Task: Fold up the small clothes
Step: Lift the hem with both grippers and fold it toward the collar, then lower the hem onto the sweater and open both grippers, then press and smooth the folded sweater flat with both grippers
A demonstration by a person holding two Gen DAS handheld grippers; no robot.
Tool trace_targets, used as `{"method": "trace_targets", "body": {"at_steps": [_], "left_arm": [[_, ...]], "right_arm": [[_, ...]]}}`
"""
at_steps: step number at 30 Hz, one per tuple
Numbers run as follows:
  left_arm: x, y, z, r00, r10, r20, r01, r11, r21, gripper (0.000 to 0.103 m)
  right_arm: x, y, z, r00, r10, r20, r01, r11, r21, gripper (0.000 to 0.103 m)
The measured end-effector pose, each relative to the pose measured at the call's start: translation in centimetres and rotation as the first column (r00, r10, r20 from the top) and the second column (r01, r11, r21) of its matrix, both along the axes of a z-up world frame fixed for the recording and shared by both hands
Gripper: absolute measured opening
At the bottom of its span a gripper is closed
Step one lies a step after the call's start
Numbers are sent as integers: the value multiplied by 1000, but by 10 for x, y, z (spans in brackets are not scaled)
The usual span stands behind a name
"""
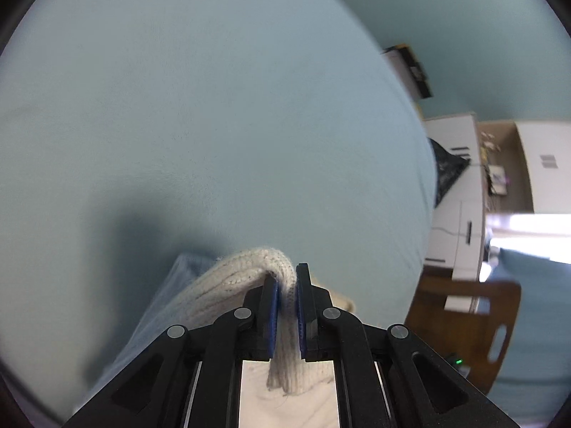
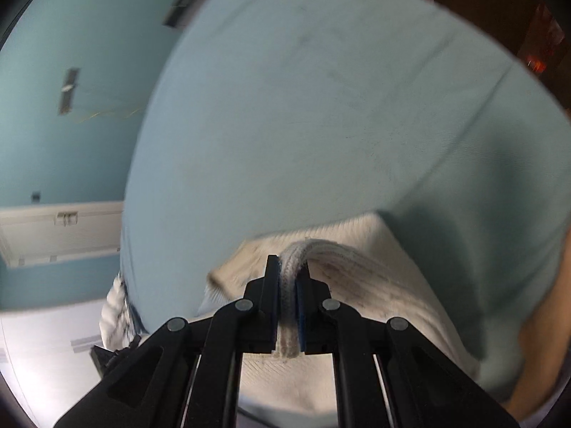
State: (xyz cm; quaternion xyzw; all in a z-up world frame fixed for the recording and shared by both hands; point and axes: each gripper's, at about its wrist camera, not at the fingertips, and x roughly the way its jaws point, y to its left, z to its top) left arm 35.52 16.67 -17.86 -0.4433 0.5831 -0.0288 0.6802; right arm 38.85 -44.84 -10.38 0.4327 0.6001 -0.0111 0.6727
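A cream knitted garment (image 1: 228, 281) lies over a pale blue sheet (image 1: 214, 107). My left gripper (image 1: 285, 278) is shut on a bunched ribbed edge of the knit, which runs between the blue pads and hangs down behind them. In the right wrist view the same cream knit (image 2: 360, 271) spreads under and to the right of my right gripper (image 2: 289, 267), which is shut on a folded ribbed edge. The rest of the garment is hidden under the gripper bodies. The right view is blurred.
The pale blue sheet (image 2: 321, 107) fills most of both views. A wooden chair back (image 1: 464, 324) and white cabinets (image 1: 460, 192) stand at the right in the left wrist view. A teal wall (image 2: 71, 107) and a white unit (image 2: 60, 232) show at the left in the right wrist view.
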Motion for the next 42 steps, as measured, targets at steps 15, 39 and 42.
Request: {"method": "trace_targets", "body": {"at_steps": [15,39,42], "left_arm": [[-4,45,28,979,204,15,-200,970,-140,91],[-74,-64,-85,928,-371,41,282,770,573,103],[-80,-76,-77,902,-428,48,293,691,661,103]], "right_arm": [[-25,-45,-52,1000,12,29,-9,996,-91,78],[-78,-7,-66,967,255,3,-226,861,-456,13],[-88,-17,-77,977,215,5,-193,885,-423,24]]}}
